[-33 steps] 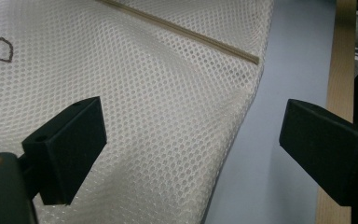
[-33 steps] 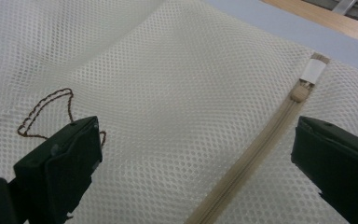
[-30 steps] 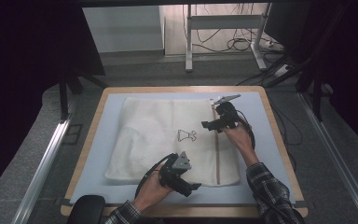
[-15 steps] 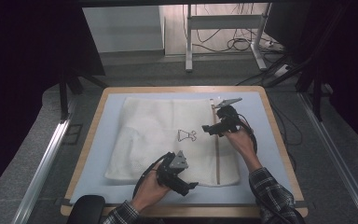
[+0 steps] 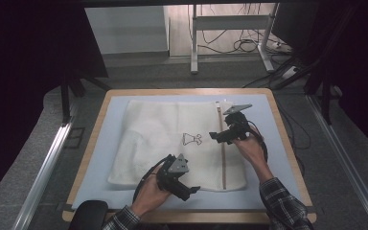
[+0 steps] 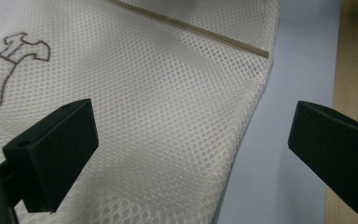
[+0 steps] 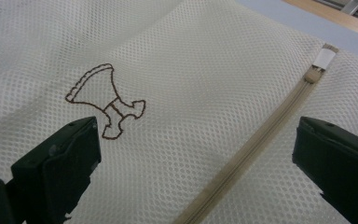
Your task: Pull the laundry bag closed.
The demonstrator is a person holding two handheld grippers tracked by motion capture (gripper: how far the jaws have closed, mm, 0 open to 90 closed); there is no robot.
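Two hand-held grippers hovering over a mesh laundry bag on the bench.

The bench (image 5: 98, 143), wood-edged with a pale blue mat, is carrying a cream mesh bag (image 5: 163, 134) lying flat across its middle. A tan zipper (image 5: 223, 153) is running along the bag's right side, and a small brown embroidered motif (image 5: 192, 139) is sitting near its centre. The left gripper (image 5: 190, 190) is hanging over the bag's near edge, jaws spread wide and holding nothing. The right gripper (image 5: 216, 137) is hovering between motif and zipper, jaws likewise gaping wide and empty.
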